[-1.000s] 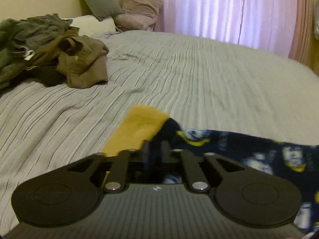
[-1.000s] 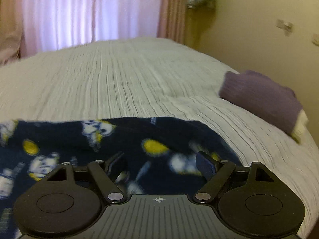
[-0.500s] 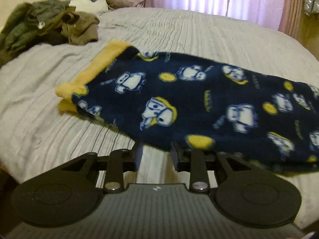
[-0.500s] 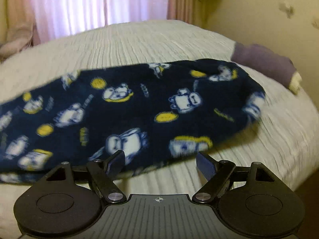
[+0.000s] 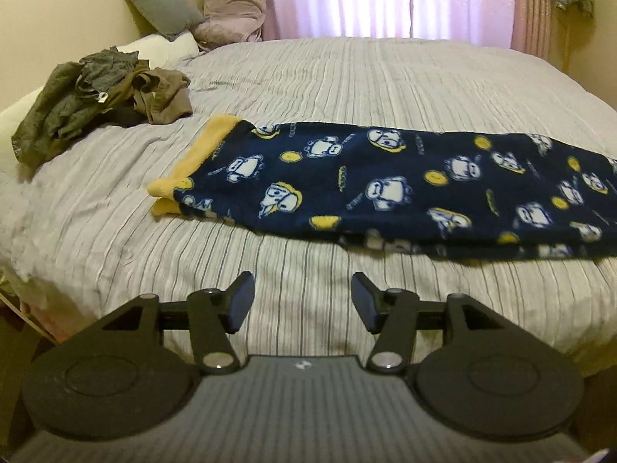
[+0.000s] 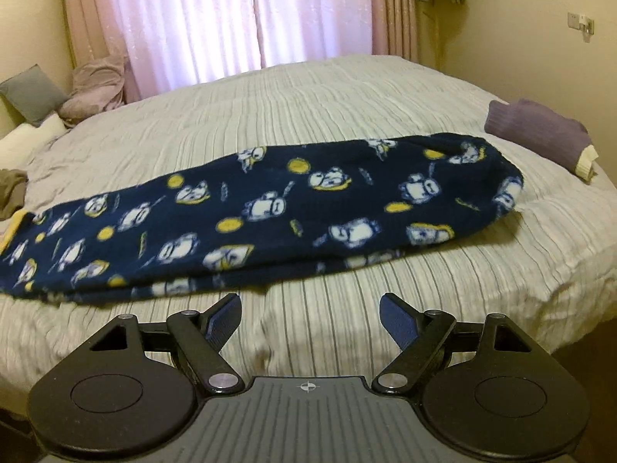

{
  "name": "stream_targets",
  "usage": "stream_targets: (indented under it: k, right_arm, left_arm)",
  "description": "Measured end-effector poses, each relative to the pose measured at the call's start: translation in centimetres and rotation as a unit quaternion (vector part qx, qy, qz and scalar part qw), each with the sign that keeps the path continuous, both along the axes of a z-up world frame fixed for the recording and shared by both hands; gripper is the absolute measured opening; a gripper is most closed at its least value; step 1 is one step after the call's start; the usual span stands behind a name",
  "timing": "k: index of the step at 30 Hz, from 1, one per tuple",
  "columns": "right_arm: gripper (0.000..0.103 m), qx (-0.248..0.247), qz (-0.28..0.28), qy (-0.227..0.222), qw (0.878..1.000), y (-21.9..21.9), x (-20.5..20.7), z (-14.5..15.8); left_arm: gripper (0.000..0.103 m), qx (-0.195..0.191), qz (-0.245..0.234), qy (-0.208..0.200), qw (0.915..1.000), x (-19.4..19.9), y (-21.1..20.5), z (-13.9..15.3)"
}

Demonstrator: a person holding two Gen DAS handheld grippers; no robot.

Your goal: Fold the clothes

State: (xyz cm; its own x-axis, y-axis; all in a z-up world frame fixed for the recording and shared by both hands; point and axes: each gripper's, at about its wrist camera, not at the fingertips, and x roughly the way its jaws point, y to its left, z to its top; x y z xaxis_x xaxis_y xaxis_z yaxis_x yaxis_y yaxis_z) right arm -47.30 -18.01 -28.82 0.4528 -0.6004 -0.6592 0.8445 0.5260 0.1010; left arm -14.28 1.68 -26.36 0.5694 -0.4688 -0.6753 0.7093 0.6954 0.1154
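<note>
A navy fleece (image 5: 405,189) printed with cartoon figures lies folded lengthwise across a striped bed (image 5: 347,77), its yellow cuff (image 5: 193,162) toward the pillows. Both grippers hang over the near edge, apart from the cloth: the left gripper (image 5: 302,301) and right gripper (image 6: 310,314) each have fingers spread wide, holding nothing. A heap of olive and brown clothes (image 5: 100,96) sits near the cuff; a folded purple knit (image 6: 540,135) rests just beyond the fleece's far end. Pink curtains (image 6: 231,19) hang behind.
</note>
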Motion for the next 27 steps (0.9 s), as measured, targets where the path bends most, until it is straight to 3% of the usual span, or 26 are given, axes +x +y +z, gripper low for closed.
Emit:
stream_targets:
  k: [16, 27]
  right_arm:
    - [0.082, -0.004, -0.04, 0.032, 0.999, 3.4, -3.6, 0.8]
    - [0.082, 0.009, -0.047, 0.036, 0.998, 4.2, -5.0, -0.2]
  left_arm:
    - [0.058, -0.015, -0.04, -0.014, 0.999, -4.8, 1.5, 1.5]
    - [0.062, -0.011, -0.093, -0.011, 0.9956, -8.4, 0.5, 0.8]
